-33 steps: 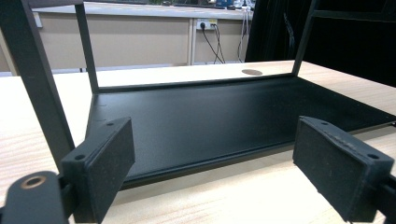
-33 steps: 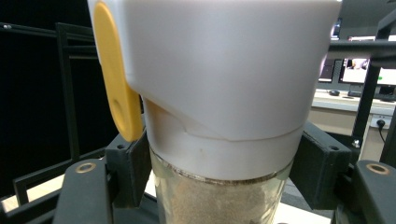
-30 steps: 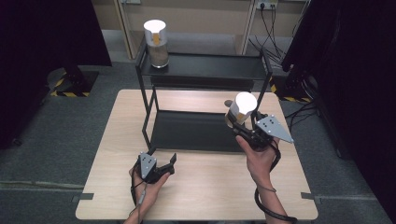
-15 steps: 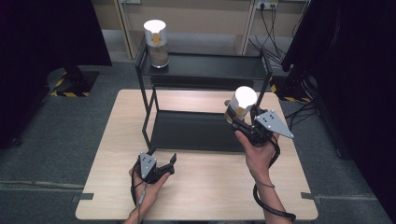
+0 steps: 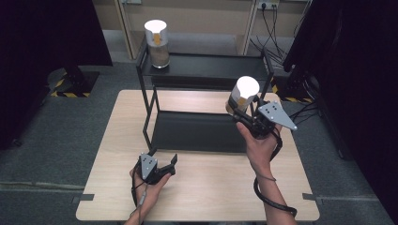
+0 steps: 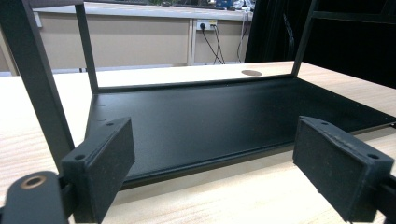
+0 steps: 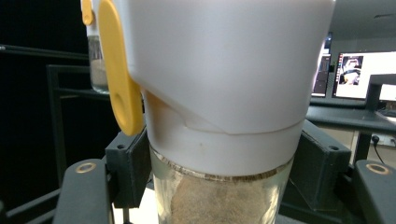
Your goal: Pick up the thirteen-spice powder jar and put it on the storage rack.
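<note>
Two jars here: one glass jar [image 5: 156,41] sits on the rack's [image 5: 206,75] top shelf, far left; the other jar [image 5: 242,96] is raised over the rack's right end, clamped by your right tool [image 5: 245,111] just under its white lid [image 7: 219,60]. Left tool [image 5: 158,164] rests released on the bench [image 5: 211,187], near left, holding nothing. Likely step: shelving the jar. Keep it upright, clear the rack's right post, lower flat onto the shelf, let go only once seated.
</note>
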